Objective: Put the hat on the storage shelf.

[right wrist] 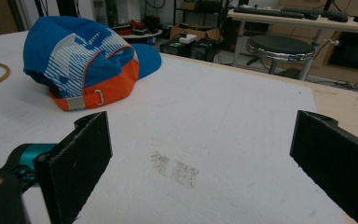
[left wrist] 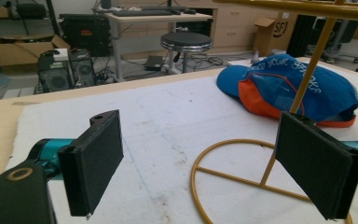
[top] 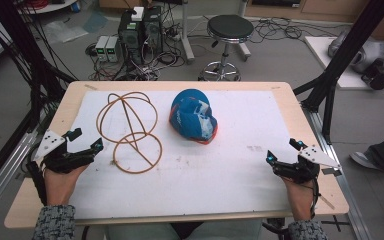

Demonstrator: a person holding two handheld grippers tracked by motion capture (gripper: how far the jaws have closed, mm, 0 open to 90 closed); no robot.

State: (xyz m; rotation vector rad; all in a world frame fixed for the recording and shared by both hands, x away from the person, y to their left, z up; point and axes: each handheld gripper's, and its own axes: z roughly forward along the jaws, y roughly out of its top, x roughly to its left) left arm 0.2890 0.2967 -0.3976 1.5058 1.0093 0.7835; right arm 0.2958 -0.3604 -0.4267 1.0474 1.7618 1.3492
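A blue and orange cap (top: 193, 118) lies near the middle of the white mat (top: 240, 165); it also lies far right in the left gripper view (left wrist: 298, 88) and upper left in the right gripper view (right wrist: 86, 60). A yellow wire stand (top: 130, 131) with round hoops stands left of the cap, its base ring (left wrist: 242, 179) just ahead of the left jaws. My left gripper (top: 86, 141) rests open at the mat's left edge. At the right edge my right gripper (top: 283, 151) is open too, with bare mat between its jaws.
The wooden table (top: 300, 125) shows around the mat. Behind it on the floor are a black stool (top: 228, 30), computer boxes (top: 139, 31) and tangled cables. Black frame posts (top: 330, 85) flank the table. A smudge (right wrist: 175, 169) marks the mat.
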